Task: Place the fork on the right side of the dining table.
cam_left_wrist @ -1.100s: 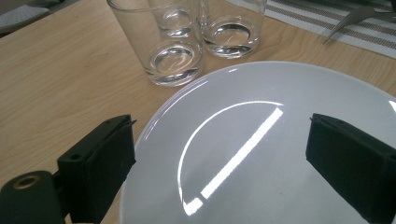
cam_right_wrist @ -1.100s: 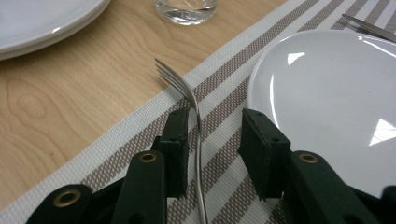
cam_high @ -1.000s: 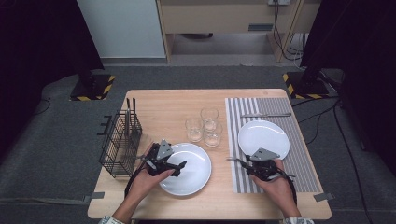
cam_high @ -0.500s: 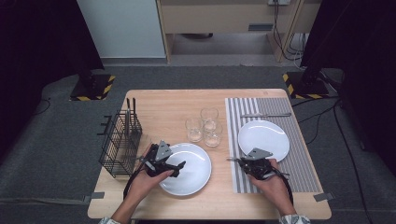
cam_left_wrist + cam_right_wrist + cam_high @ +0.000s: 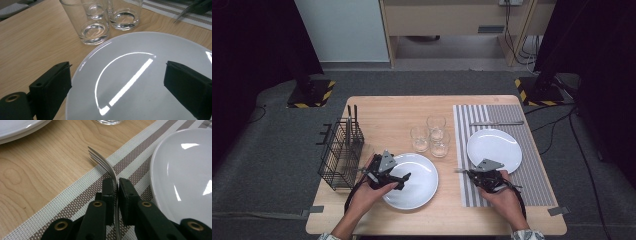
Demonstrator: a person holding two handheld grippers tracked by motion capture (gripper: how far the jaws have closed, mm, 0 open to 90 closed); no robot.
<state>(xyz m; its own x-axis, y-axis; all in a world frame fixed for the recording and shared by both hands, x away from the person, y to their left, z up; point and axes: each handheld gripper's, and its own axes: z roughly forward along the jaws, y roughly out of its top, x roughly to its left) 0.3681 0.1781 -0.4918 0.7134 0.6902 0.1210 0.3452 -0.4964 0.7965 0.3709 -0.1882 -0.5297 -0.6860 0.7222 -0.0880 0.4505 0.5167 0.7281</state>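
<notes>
My left gripper (image 5: 400, 180) hovers open over the left edge of a white plate (image 5: 417, 182) on the wooden table. In the left gripper view its jaws stand wide apart with the plate (image 5: 140, 82) between them and nothing held. My right gripper (image 5: 470, 173) is shut on a metal fork (image 5: 459, 170) at the left edge of the striped placemat (image 5: 532, 175). In the right gripper view (image 5: 116, 187) the fork (image 5: 101, 160) sticks out past the jaws, tines low over the mat's edge. A second white plate (image 5: 494, 150) lies on the mat just right of it.
Three empty glasses (image 5: 432, 136) stand between the plates, close beyond my left gripper (image 5: 95, 27). A black wire basket (image 5: 339, 152) with upright cutlery sits at the table's left edge. A knife (image 5: 497, 123) lies across the mat's far end.
My right gripper has moved left with the fork, from beside the right plate to the mat's left edge. The left gripper has stayed over its plate.
</notes>
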